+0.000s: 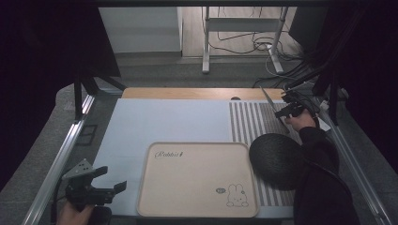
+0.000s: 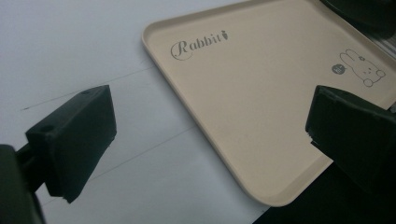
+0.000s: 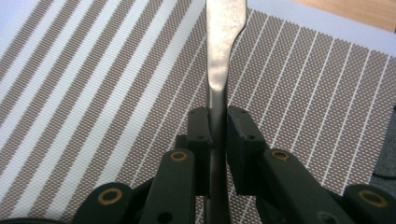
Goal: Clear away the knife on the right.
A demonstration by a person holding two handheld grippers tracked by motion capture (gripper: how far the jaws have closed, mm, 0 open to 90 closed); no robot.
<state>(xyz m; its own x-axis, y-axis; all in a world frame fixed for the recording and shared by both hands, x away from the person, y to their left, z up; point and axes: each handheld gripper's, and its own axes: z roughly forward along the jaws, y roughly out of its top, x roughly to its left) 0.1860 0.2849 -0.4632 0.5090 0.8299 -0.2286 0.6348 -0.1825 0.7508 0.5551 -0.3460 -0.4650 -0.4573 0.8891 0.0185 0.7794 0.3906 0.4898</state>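
At the bench's near left corner the left claw (image 1: pixel 105 180) hovers with jaws spread wide, empty, just beside the beige tray (image 1: pixel 197 213) at the near edge. Farther right, the right claw (image 3: pixel 217 126) pinches a metal utensil (image 3: pixel 219 56) above the striped mat (image 1: pixel 248 122).

- The left claw (image 1: pixel 105 180) sits low at the near left, held by a hand (image 1: pixel 75 213), jaws spread wide with nothing between them.
- The right claw (image 1: pixel 287 111) is stretched far forward on a dark-sleeved arm (image 1: pixel 319 159), jaws clamped on a thin metal handle (image 3: pixel 218 70).
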